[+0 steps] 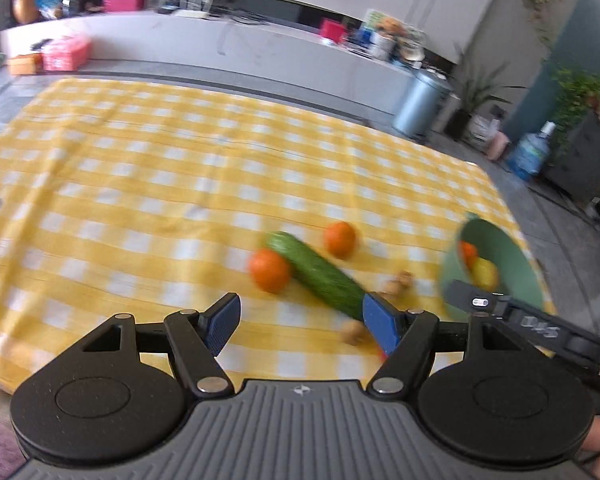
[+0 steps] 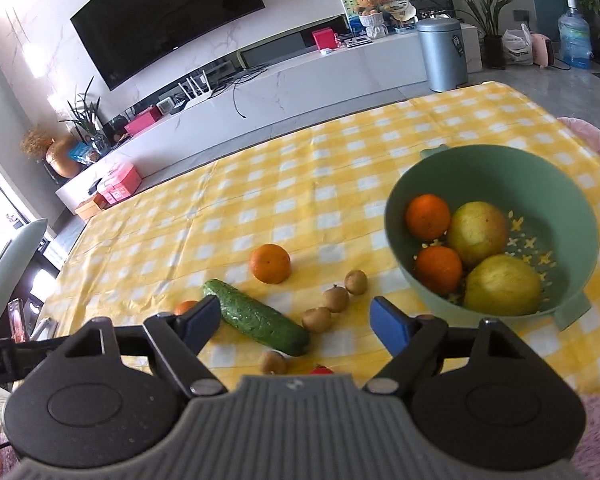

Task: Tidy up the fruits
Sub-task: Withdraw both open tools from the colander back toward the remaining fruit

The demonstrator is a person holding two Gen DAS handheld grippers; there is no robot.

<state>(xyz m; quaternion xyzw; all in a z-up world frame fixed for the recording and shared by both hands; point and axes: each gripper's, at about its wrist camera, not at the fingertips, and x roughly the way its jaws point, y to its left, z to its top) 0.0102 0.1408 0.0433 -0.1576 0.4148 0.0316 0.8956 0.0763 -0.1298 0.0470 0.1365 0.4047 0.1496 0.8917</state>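
A cucumber [image 2: 256, 322] lies on the yellow checked tablecloth [image 2: 260, 200], just ahead of my right gripper [image 2: 296, 320], which is open and holds nothing. One orange [image 2: 270, 263] sits beyond the cucumber; another orange [image 2: 185, 306] peeks from behind the gripper's left finger. Several small brown fruits [image 2: 336, 299] lie to the cucumber's right. The green bowl [image 2: 500, 176] at right holds two oranges and two yellow-green fruits. In the blurred left wrist view, my left gripper [image 1: 300, 320] is open and empty, with the cucumber [image 1: 316, 274], two oranges [image 1: 269, 270] and the bowl [image 1: 516, 264] ahead.
A small red thing [image 2: 321, 369] lies close under the right gripper. A phone-like object [image 2: 18, 320] rests at the table's left edge beside a pale chair [image 2: 12, 264]. Beyond the table stand a white TV bench [image 2: 300, 84] and a grey bin [image 2: 440, 54].
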